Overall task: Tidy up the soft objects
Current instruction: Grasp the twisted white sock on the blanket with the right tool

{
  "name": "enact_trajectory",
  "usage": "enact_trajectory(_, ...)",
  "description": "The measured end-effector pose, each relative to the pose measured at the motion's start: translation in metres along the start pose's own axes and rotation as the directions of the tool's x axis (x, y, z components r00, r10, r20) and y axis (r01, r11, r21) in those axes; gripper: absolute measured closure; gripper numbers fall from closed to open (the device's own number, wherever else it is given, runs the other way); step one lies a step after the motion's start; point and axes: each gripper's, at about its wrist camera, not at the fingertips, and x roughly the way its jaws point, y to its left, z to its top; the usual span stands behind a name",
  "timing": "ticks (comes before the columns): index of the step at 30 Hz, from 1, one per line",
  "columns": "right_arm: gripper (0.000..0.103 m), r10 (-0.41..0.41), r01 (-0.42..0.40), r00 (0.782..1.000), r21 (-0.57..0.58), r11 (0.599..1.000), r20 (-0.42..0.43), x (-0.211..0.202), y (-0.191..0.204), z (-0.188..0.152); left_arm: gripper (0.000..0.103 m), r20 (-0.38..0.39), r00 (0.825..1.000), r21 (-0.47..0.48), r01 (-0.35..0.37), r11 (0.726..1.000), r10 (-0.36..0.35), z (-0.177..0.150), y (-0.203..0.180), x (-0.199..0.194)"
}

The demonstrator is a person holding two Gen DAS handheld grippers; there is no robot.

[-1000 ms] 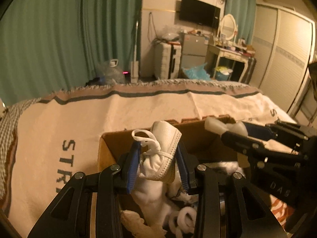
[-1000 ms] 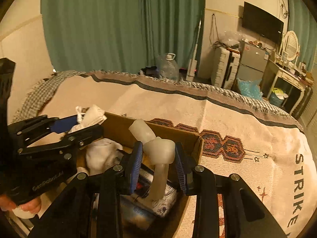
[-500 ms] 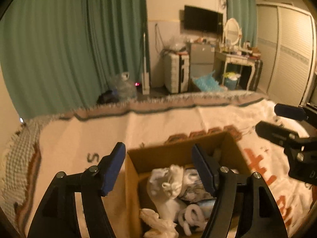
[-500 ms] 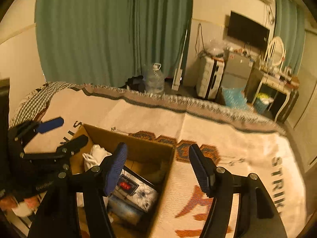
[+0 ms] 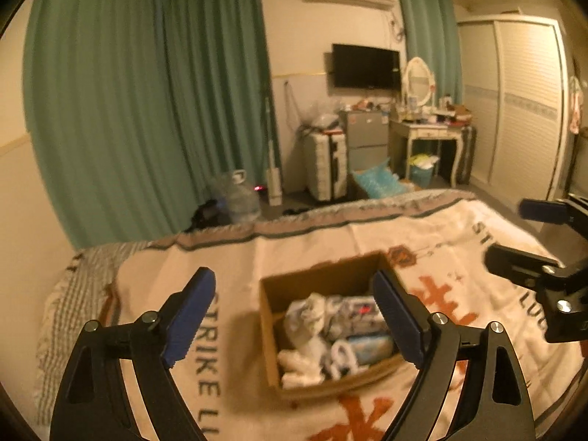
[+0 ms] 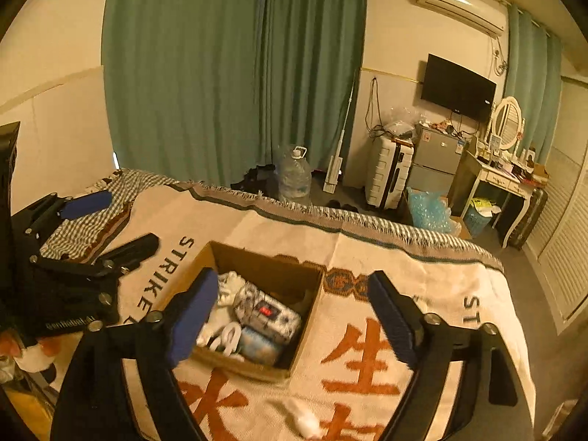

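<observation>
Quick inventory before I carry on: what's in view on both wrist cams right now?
box: one, brown cardboard, open, on the blanket
soft items: several, white, left part of the box
patterned pack: one, grey-white, in the box
blue pack: one, near end of the box
white wad: one, on the blanket outside the box, near edge
blanket: one, cream with orange characters, covering the bed
curtains: green, back wall
water jug: one, clear, floor
suitcase: one, white, by the wall
TV: one, black, wall
left gripper: fingers open, empty
right gripper: fingers open, empty
</observation>
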Motion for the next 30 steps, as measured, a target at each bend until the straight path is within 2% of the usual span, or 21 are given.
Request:
enact_trajectory(1,0.007,-0.003,0.003,1.000,0.009,1.000,-0.018,0.002,0.000,-0.011,0.015,-0.007,1.000,-0.011,-0.006,1.000,0.006,-0.008,0.002,-0.001)
enact_trajectory(5,0.007,-0.026,0.029,0.995,0.030,0.999,-0.100,0.024,-0.005,-0.057,0.015,-0.057,0.998,-0.010,0.001,1.000,-0.002,-0.042,0.003,0.002)
enact_trajectory(8,0.007,-0.030,0.037,0.980,0.033,0.999,-0.197,0.052,-0.014,-0.093,0.015,-0.072,0.997,0.007,-0.009,1.000,0.010,-0.069,-0.001,0.012)
enact_trajectory(11,0.007,-0.036,0.051,0.970,0.058,0.997,-0.240,0.073,-0.027,-0.124,0.015,-0.124,0.992,0.011,-0.017,1.000,0.018,-0.095,-0.002,0.025)
enact_trajectory(15,0.007,-0.025,0.054,0.951,0.086,0.995,-0.309,0.102,-0.040,-0.162,0.015,-0.240,0.971,-0.071,-0.013,0.997,-0.005,-0.128,0.007,0.055)
enact_trajectory(18,0.009,-0.010,0.043,0.941,0.091,0.995,-0.337,0.115,-0.043,-0.182,0.015,-0.276,0.961,-0.085,-0.031,0.996,0.007,-0.146,0.012,0.070)
enact_trajectory(24,0.024,0.010,0.026,0.910,0.080,0.996,-0.415,0.139,-0.041,-0.212,0.015,-0.354,0.935,-0.097,-0.025,0.995,-0.011,-0.176,0.013,0.083)
enact_trajectory(27,0.038,0.024,0.016,0.895,0.085,0.996,-0.445,0.146,-0.040,-0.223,0.015,-0.382,0.924,-0.115,-0.018,0.993,-0.027,-0.182,0.013,0.086)
enact_trajectory(29,0.054,0.017,0.011,0.893,0.059,0.998,-0.449,0.147,-0.037,-0.225,0.015,-0.390,0.920,-0.114,-0.009,0.993,-0.037,-0.185,0.010,0.086)
enact_trajectory(30,0.058,0.009,0.010,0.893,0.040,0.999,-0.449,0.147,-0.034,-0.225,0.015,-0.391,0.920,-0.105,-0.007,0.994,-0.035,-0.185,0.009,0.087)
